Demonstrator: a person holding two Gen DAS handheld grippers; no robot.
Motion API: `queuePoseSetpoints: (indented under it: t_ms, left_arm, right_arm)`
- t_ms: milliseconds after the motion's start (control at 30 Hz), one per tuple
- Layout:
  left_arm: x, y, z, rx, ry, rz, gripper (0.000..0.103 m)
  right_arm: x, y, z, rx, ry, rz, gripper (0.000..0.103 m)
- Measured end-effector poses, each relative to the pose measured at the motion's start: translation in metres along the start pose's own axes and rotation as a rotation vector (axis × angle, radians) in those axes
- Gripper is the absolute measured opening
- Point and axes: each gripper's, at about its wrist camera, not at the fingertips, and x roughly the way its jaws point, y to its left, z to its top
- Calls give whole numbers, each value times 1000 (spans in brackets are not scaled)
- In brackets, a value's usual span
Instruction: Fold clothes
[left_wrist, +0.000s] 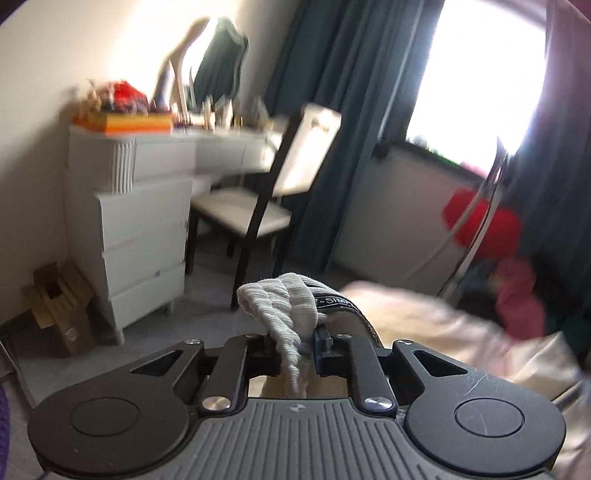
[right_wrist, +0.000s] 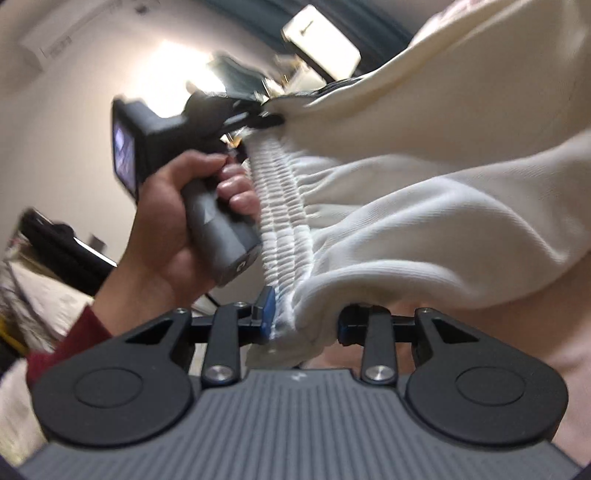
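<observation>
Bedroom clutter fills the background: a white dresser (left_wrist: 144, 229), a chair (left_wrist: 258, 206) and teal curtains (left_wrist: 343, 110) beside a bright window, all smeared by blur. Both tongs hold one white garment (right_wrist: 424, 206) up off any surface by its ribbed elastic waistband (right_wrist: 280, 218), probably trousers or shorts, though the blur makes that uncertain. The left gripper (left_wrist: 295, 349) is clenched on a bunched end of the band, with the person's hand (right_wrist: 166, 221) wrapped round its handle. The right gripper (right_wrist: 306, 321) grasps the other end, jaws wider around thicker folds. Gripping the two ends likely serves to stretch the band so the fabric hangs straight for folding.
</observation>
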Motion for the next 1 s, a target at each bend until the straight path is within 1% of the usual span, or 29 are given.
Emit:
queuePoseSetpoints:
  t_ms: [33, 100, 133, 167, 200, 233, 267, 300, 333, 400, 500, 600, 667, 733, 800, 833, 900, 1000]
  left_arm:
    - [15, 1, -8, 15, 20, 11, 20]
    - [29, 4, -23, 16, 45, 30, 24]
    - [32, 8, -28, 15, 52, 27, 28]
    - [31, 11, -33, 20, 55, 20, 33]
    - [27, 12, -36, 34, 56, 18, 42]
    - [23, 12, -38, 49, 56, 17, 52]
    - [19, 12, -39, 65, 57, 16, 57]
    - [10, 11, -41, 77, 41, 22, 68]
    - [-1, 9, -42, 87, 21, 29, 82]
    - [-26, 5, -44, 105, -23, 36, 91]
    - [-72, -6, -48, 132, -86, 16, 91]
    - [-125, -27, -59, 180, -126, -30, 91]
    - [-161, -46, -72, 214, -149, -76, 91]
    - [-198, -67, -93, 253, -174, -125, 92]
    - [-233, -90, -119, 290, -199, -163, 92]
    - [-249, -101, -134, 302, -210, -177, 92]
    - [-269, -124, -160, 315, -224, -198, 92]
    - [-294, -155, -198, 318, -236, -225, 92]
  right_arm:
    - [7, -6, 0, -4, 28, -9, 38]
    - [11, -10, -2, -17, 77, 7, 40]
    - [7, -9, -6, -37, 96, 13, 50]
    - [2, -7, -7, -73, 106, 14, 57]
    - [-4, -4, -7, -114, 113, 13, 67]
    - [-10, 2, -5, -142, 115, 8, 69]
    - [-15, 8, -2, -167, 115, 3, 69]
    - [-17, 8, 14, -187, 105, -17, 69]
    - [-27, 10, 20, -197, 85, -36, 71]
    - [-56, 15, 23, -223, 36, -78, 71]
    - [-112, 20, 23, -276, -56, -155, 71]
    - [-173, 23, 18, -319, -138, -242, 71]
    - [-209, 21, 13, -342, -190, -297, 71]
    - [-243, 19, 6, -364, -240, -364, 71]
    - [-280, 7, -5, -390, -290, -422, 71]
    - [-291, 2, -9, -402, -310, -450, 71]
    - [-306, -11, -18, -426, -350, -502, 71]
    - [-323, -34, -30, -439, -416, -545, 71]
